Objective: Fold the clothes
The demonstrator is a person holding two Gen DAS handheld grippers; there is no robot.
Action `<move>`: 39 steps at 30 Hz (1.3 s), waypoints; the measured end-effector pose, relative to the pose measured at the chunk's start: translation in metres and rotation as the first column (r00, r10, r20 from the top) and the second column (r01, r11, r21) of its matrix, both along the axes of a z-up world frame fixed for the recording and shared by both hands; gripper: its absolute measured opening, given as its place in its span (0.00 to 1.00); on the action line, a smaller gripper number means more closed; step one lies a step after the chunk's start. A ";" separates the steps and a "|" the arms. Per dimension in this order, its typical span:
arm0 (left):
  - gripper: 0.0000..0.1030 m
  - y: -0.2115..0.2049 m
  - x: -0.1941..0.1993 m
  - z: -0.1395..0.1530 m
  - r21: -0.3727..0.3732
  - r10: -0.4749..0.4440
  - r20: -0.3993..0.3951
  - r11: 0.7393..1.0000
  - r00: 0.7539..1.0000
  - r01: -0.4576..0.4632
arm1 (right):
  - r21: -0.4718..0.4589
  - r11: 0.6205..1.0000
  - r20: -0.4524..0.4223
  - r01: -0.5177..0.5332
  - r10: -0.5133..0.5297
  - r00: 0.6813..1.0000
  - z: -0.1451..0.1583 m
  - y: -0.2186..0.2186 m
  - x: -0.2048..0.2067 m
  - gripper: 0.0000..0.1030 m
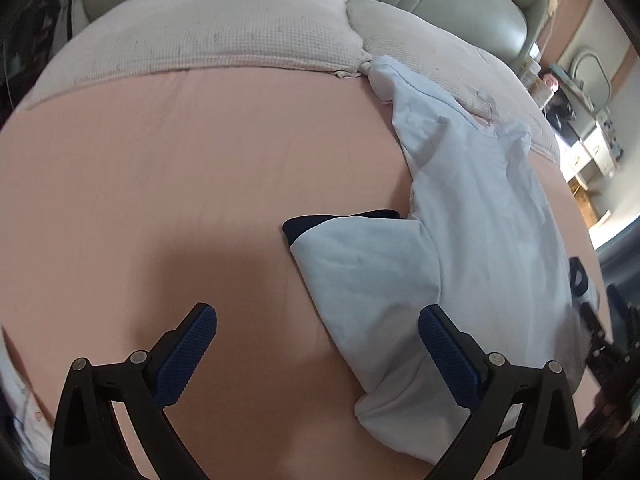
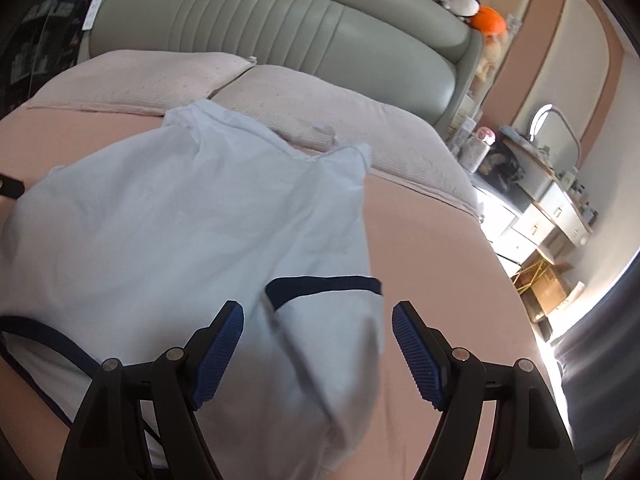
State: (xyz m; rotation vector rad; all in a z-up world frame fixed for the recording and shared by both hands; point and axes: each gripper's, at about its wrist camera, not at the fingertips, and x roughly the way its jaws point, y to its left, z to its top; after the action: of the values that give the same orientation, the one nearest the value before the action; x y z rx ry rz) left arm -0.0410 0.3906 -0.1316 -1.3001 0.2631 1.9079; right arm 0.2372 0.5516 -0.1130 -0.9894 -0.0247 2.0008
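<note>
A pale blue T-shirt (image 1: 472, 200) with navy trim lies spread on the pink bed sheet (image 1: 160, 184). In the left wrist view its navy-cuffed sleeve (image 1: 360, 264) reaches toward me, and my left gripper (image 1: 318, 324) stands wide open above the sheet, its right finger over the sleeve's edge, nothing pressed. In the right wrist view the T-shirt (image 2: 180, 220) fills the middle. Its other sleeve (image 2: 332, 312), with a navy cuff, lies between the fingers of my right gripper (image 2: 318, 320), whose pads stand apart from the cloth. The navy neckline (image 2: 40, 336) shows at lower left.
Two pale waffle-weave pillows (image 2: 304, 108) lie against the grey padded headboard (image 2: 256, 12) at the far end. Plush toys (image 2: 488, 20) sit on the headboard's right. Beyond the bed's right edge stand a cluttered white dresser (image 2: 548, 204) and boxes (image 2: 548, 280).
</note>
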 end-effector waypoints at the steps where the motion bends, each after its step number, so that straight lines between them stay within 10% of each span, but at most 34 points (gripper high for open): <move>1: 1.00 0.001 -0.003 -0.003 0.009 0.002 0.011 1.000 1.000 -0.003 | 0.008 1.000 0.006 0.007 -0.007 1.000 -0.004 0.000 -0.002 0.74; 8: 0.96 0.015 -0.016 -0.012 0.072 0.008 0.097 0.997 0.995 -0.015 | 0.003 0.991 0.006 0.136 -0.136 0.991 -0.019 0.012 0.009 0.74; 10: 0.59 0.017 -0.017 -0.012 0.113 0.007 0.121 0.993 0.993 -0.021 | -0.003 0.989 -0.001 0.146 -0.146 0.989 -0.020 0.015 0.013 0.74; 13: 0.43 0.021 -0.018 -0.017 0.114 0.055 0.141 0.991 0.989 -0.071 | -0.010 0.985 -0.025 0.170 -0.170 0.985 -0.019 0.017 0.019 0.74; 24: 0.28 0.026 -0.010 -0.020 0.083 0.074 0.050 0.993 0.996 -0.078 | -0.110 0.973 -0.141 0.202 -0.217 0.966 -0.013 0.028 0.026 0.10; 31: 0.14 0.029 -0.002 -0.019 0.062 0.071 -0.001 0.996 0.997 -0.071 | -0.422 0.889 -0.431 0.176 -0.368 0.824 -0.009 0.057 0.084 0.10; 35: 0.09 0.031 0.006 -0.017 0.065 0.066 -0.040 0.996 0.997 -0.063 | -0.525 0.825 -0.499 0.207 -0.495 0.711 -0.012 0.069 0.118 0.06; 39: 0.07 0.033 0.012 -0.015 0.062 0.064 -0.063 0.996 0.996 -0.060 | -0.551 0.790 -0.480 0.269 -0.564 0.672 -0.015 0.073 0.137 0.04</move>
State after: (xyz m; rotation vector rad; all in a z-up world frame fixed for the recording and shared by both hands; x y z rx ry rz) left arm -0.0292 0.4240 -0.1469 -1.2205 0.1985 1.9978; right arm 0.3740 0.6247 -0.1275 -0.4555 0.9932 1.8057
